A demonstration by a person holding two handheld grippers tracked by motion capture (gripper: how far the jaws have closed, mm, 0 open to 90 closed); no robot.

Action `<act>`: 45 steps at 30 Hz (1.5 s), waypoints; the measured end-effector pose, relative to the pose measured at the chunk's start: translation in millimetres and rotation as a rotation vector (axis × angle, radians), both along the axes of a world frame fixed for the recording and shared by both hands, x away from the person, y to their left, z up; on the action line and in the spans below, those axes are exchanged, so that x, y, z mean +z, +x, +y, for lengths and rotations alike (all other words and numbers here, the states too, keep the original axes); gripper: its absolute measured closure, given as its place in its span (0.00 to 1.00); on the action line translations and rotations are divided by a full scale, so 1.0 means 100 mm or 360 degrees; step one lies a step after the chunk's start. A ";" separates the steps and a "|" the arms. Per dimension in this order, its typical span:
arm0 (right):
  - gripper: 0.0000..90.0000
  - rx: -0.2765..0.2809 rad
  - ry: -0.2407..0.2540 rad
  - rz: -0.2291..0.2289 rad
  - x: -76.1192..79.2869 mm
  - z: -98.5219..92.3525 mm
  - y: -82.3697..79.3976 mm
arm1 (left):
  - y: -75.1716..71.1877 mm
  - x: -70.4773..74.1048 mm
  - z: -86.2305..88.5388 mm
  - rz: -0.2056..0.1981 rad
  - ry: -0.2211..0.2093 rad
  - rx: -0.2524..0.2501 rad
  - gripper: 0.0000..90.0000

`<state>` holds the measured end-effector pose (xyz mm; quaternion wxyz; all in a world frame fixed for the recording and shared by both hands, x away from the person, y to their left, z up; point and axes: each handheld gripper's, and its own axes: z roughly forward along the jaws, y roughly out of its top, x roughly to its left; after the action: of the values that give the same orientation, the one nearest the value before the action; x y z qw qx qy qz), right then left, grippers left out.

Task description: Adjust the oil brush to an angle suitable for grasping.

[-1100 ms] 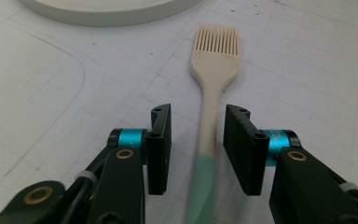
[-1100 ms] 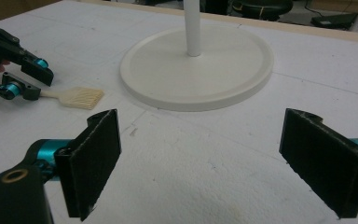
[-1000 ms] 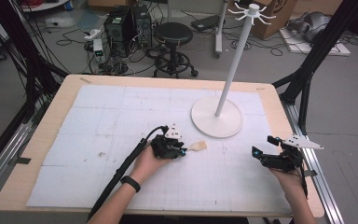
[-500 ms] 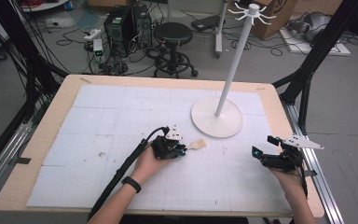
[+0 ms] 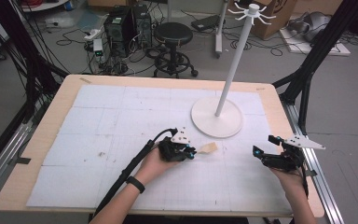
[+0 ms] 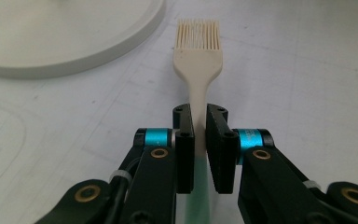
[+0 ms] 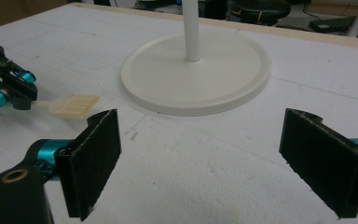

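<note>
A pastry brush with cream bristles and a pale green handle lies flat on the white mat. It points toward the round base of a white hanger stand. My left gripper is shut on the brush's neck, pads pressed on both sides. From above, the left gripper sits mid-table with the brush head sticking out to its right. My right gripper rests near the table's right edge, open, nothing between its pads. In its own view the brush and the left gripper lie at far left.
The stand's tall pole rises from the base and ends in a ring of small hooks. The base lies just ahead of the right gripper. The wooden table rim frames the mat; a stool and computers stand beyond.
The left gripper and the brush have shifted slightly to the right. The right gripper has stayed where it was.
</note>
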<state>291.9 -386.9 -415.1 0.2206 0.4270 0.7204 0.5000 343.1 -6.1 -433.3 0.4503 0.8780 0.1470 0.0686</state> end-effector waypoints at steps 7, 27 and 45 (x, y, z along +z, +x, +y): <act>0.13 -0.0008 0.0008 -0.0005 0.01 -0.02 -0.02 | -0.08 0.04 -0.30 0.0012 0.0020 -0.0177 0.91; 0.13 -0.0005 0.0000 -0.0010 0.00 -0.04 -0.04 | -0.16 0.00 -0.57 0.0073 -0.0020 -0.0322 0.60; 0.13 0.0041 -0.0019 -0.0003 -0.02 0.05 0.01 | -0.15 0.46 0.50 -0.0060 -0.0441 0.0089 0.34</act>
<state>292.8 -381.7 -417.0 0.2174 0.4159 0.7286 0.4989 327.9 43.6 -387.0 0.5677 0.8016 0.1711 0.0766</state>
